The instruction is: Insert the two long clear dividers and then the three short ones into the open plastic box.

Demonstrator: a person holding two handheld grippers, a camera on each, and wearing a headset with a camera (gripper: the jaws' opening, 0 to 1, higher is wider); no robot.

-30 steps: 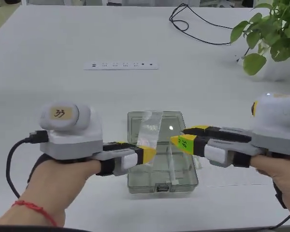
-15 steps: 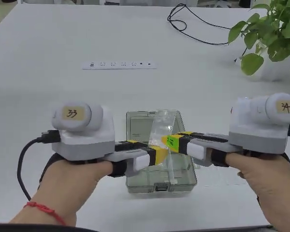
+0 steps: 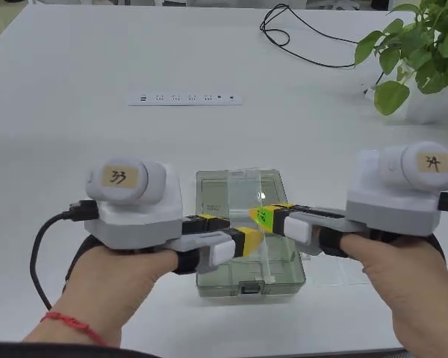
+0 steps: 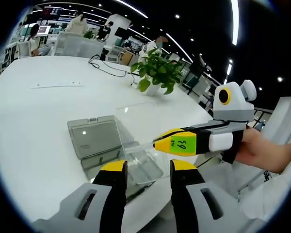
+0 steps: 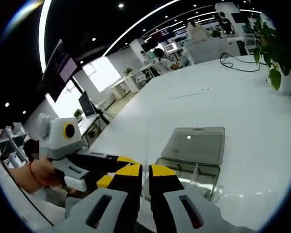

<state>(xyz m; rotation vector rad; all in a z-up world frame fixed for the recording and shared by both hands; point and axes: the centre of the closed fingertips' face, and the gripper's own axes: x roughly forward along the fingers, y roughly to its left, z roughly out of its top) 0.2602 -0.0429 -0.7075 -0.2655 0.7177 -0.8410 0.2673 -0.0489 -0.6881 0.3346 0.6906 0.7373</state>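
1. Within the past second the right gripper (image 3: 263,216) and the left gripper (image 3: 248,237) have drawn tip to tip, and the thin clear plastic divider (image 5: 146,141) has sunk lower.
2. The right gripper pinches the divider edge-on, while the left gripper's jaws stand apart.
3. The divider hangs over the open smoky plastic box (image 3: 209,280), beside a seated long divider (image 3: 267,257).
4. It looks light, stiff and slick, and is best held near its top edge.
5. The box walls are tight, though the white table (image 3: 97,89) lies open around them.

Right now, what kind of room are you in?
Probably an open office or lab: a big white table with a power strip and a potted plant, and desks with screens behind.
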